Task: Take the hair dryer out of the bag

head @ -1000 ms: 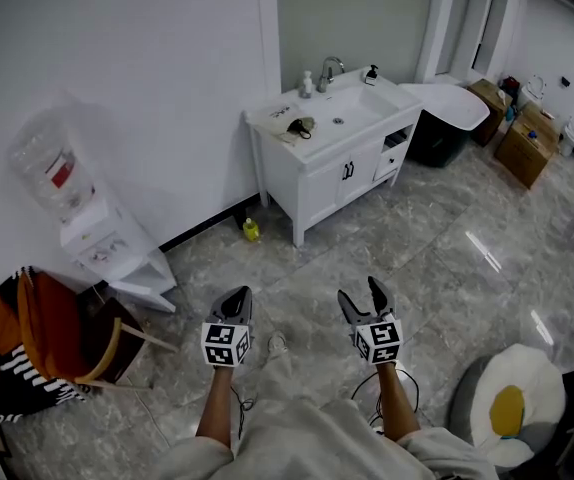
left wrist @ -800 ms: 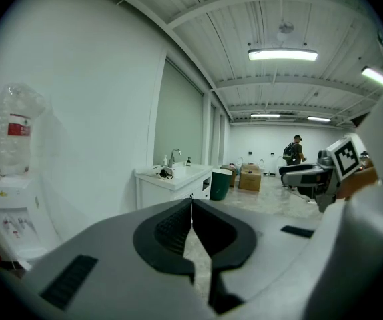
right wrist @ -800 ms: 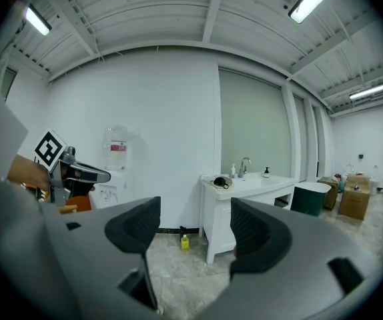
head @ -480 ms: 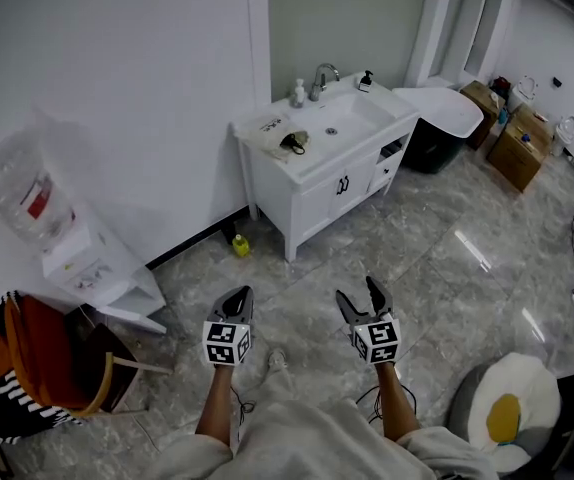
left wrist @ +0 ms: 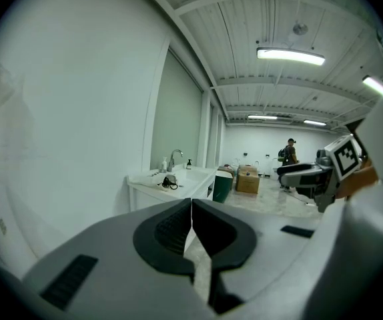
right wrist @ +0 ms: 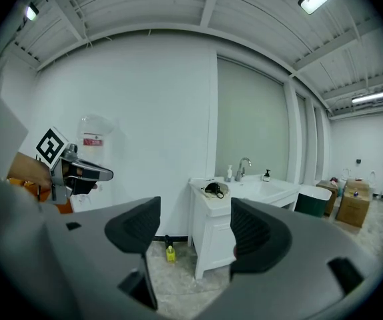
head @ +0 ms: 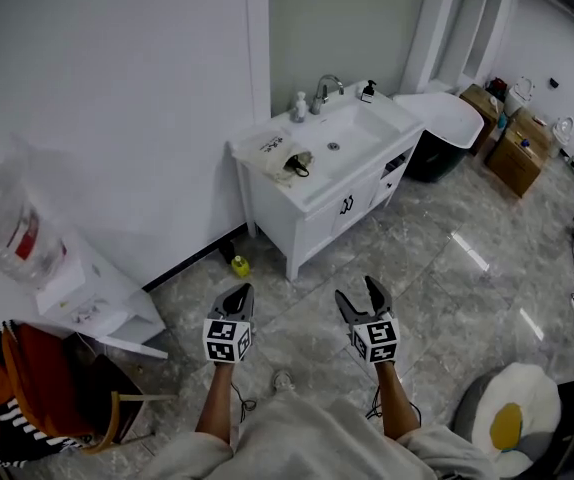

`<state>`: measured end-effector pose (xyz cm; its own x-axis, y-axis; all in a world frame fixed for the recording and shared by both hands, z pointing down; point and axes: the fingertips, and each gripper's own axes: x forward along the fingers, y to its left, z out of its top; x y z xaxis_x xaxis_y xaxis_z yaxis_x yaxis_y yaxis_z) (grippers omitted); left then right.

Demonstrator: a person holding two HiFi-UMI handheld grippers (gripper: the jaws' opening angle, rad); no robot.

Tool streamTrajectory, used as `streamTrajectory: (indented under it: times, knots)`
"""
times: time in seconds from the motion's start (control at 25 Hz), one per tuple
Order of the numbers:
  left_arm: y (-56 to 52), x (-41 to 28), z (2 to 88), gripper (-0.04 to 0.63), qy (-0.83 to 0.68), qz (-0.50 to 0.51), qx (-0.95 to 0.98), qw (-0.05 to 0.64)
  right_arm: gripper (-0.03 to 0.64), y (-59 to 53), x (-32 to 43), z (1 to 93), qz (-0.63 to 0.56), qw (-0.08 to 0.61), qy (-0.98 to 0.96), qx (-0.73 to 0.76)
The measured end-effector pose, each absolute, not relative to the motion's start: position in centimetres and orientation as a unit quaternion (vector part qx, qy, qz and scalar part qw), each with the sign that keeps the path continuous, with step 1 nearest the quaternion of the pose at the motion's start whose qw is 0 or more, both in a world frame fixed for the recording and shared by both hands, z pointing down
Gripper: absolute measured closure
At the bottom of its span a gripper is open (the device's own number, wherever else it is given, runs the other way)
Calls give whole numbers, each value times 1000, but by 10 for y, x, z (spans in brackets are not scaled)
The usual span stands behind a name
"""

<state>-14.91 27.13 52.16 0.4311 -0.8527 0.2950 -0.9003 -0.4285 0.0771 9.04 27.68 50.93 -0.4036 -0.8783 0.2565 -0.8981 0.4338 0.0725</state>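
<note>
- Left claw (head: 235, 293) (left wrist: 191, 205): my jaws are pressed together with nothing between them.
- Right claw (head: 359, 292) (right wrist: 195, 224): my jaws stand wide apart and empty. Only the floor and the vanity show through the gap.
- Bag (head: 273, 149): pale, on the counter of the white vanity (head: 317, 213), left of the basin, upper centre of the head view. The dark hair dryer (head: 296, 164) lies at its near end; I cannot tell whether it is inside. Both are well apart from my claws.
- Change since a second ago: the vanity and the yellow bottle (head: 238, 265) sit lower in the frame. The water dispenser (head: 87, 293) has drifted toward the left edge. The chair (head: 37, 388) is now cut off by the lower-left corner. My claws keep their frame positions and jaw settings.
- Room: bare marble floor (head: 447, 288) lies between my claws and the vanity. The wall (head: 117, 88) closes the left side. An egg-shaped cushion (head: 512, 413) is at lower right and cartons (head: 515, 158) at upper right.
</note>
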Motion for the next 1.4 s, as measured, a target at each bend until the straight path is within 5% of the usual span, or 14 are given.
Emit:
streamTrajectory:
  times: [1.4]
  knots:
    - [85, -178, 541, 586, -500, 117, 852, 105, 310, 108, 58, 550, 55, 141, -824, 546]
